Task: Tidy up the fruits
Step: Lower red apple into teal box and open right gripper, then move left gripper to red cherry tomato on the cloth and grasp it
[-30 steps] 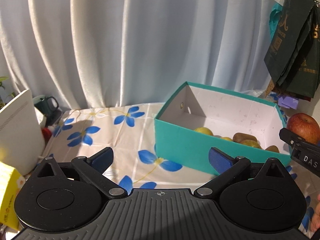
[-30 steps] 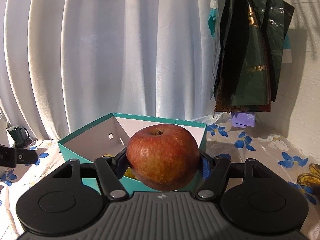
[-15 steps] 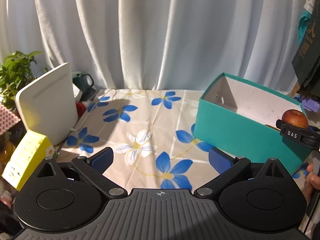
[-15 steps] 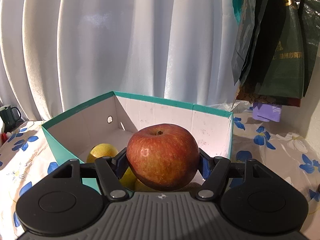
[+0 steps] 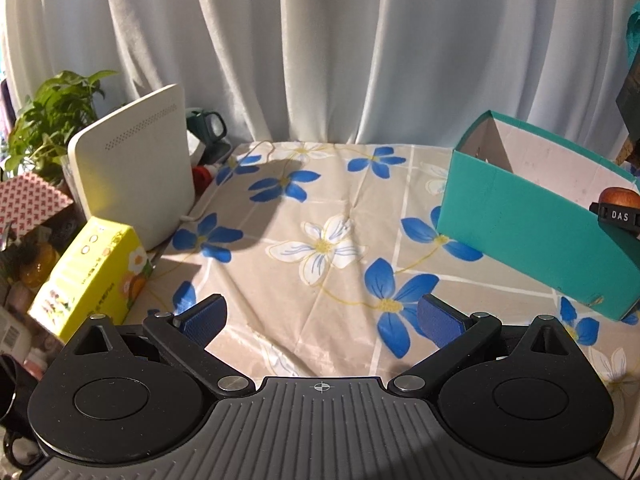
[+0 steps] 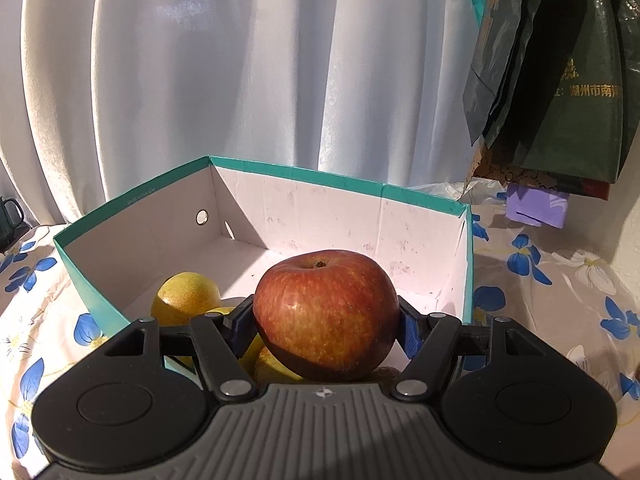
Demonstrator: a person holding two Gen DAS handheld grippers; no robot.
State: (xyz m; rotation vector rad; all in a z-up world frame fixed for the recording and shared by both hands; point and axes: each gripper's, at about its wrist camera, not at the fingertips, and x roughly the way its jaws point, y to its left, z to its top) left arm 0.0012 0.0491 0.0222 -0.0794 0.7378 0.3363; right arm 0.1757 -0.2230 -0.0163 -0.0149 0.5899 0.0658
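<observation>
My right gripper [image 6: 326,322] is shut on a red apple [image 6: 326,314] and holds it over the near end of the open teal box [image 6: 424,192]. Yellow pears [image 6: 184,294] lie inside the box, partly hidden under the apple. In the left wrist view the teal box [image 5: 532,220] stands at the right, with the apple's top [image 5: 622,196] and the right gripper's tip just showing at the frame edge. My left gripper [image 5: 320,318] is open and empty, low over the flowered tablecloth [image 5: 320,248], left of the box.
A white router-like device [image 5: 132,168], a yellow carton [image 5: 96,276], a green mug [image 5: 208,126] and a potted plant [image 5: 44,128] stand at the table's left. Dark bags [image 6: 560,72] hang at the right over a purple item [image 6: 538,206]. White curtains hang behind.
My left gripper has drawn back to the left, away from the box. My right gripper has carried the apple forward, over the box's near edge.
</observation>
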